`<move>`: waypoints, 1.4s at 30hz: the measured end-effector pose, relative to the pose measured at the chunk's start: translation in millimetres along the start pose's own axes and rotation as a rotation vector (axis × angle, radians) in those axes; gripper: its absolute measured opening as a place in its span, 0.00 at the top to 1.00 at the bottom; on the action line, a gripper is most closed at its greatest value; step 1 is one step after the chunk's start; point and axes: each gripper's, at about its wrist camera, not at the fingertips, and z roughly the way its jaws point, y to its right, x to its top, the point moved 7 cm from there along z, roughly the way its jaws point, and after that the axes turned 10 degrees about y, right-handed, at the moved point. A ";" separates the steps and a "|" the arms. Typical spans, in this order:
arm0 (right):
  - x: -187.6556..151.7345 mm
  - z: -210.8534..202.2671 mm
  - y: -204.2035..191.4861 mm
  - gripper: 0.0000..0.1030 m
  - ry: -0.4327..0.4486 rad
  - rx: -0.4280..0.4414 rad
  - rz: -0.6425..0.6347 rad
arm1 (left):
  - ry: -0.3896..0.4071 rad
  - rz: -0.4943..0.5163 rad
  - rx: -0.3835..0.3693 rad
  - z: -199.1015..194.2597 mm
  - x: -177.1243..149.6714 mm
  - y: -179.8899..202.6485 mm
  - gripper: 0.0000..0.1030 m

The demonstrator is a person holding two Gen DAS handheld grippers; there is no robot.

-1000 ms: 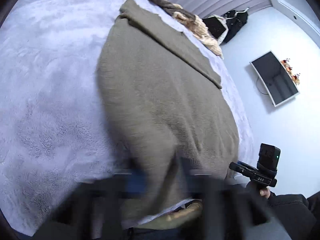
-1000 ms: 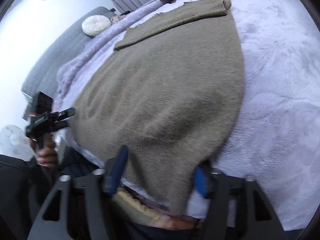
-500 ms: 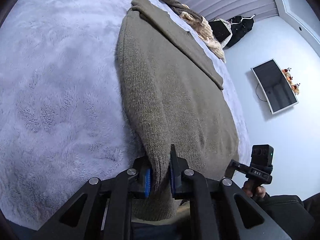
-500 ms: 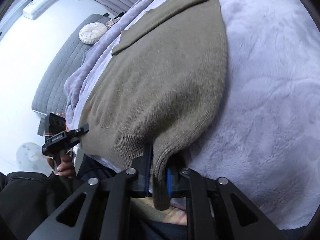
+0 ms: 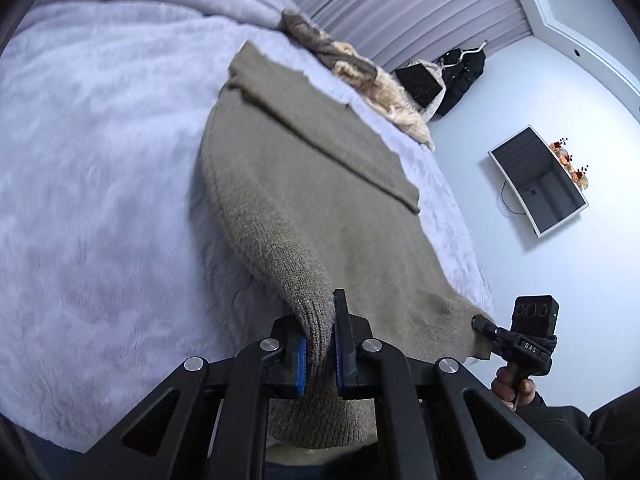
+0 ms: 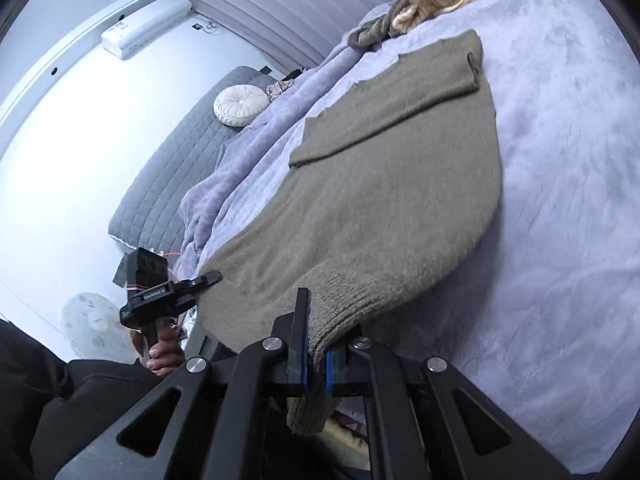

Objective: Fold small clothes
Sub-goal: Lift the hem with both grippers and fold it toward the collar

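Note:
An olive knitted sweater (image 5: 320, 184) lies spread on the lilac fluffy blanket (image 5: 100, 200), with a sleeve folded across its far end. My left gripper (image 5: 320, 320) is shut on one corner of the ribbed hem, which is raised off the blanket. My right gripper (image 6: 318, 344) is shut on the other hem corner of the sweater (image 6: 392, 184), also lifted, and a flap of hem hangs below its pads. Each view shows the other gripper too: the right gripper (image 5: 486, 324) and the left gripper (image 6: 210, 279) each pinch the hem's edge, with a hand on the grip.
A heap of beige and brown clothes (image 5: 360, 76) lies at the bed's far edge. A round white cushion (image 6: 240, 104) rests by the grey quilted headboard (image 6: 172, 168). A television (image 5: 540, 184) hangs on the wall, and dark bags (image 5: 448, 76) stand past the bed.
The right gripper's jaws, open around the hem a second ago, have closed on it. Both grippers have risen, lifting the near hem off the blanket.

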 end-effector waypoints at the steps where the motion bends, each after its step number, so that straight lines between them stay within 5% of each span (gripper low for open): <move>1: 4.0 -0.1 -0.3 0.94 0.009 -0.002 -0.003 | 0.017 0.008 0.003 -0.9 5.6 4.2 0.89; 12: 70.7 -1.6 -4.1 0.94 0.151 -0.104 0.010 | 0.095 -0.028 0.087 16.6 62.8 8.3 0.89; 24: 125.0 20.3 5.4 0.95 0.156 -0.272 -0.028 | 0.071 -0.023 0.172 54.0 111.8 12.2 0.89; 42: 172.3 46.8 7.9 0.94 0.149 -0.319 -0.047 | 0.030 -0.050 0.219 86.8 144.9 9.2 0.89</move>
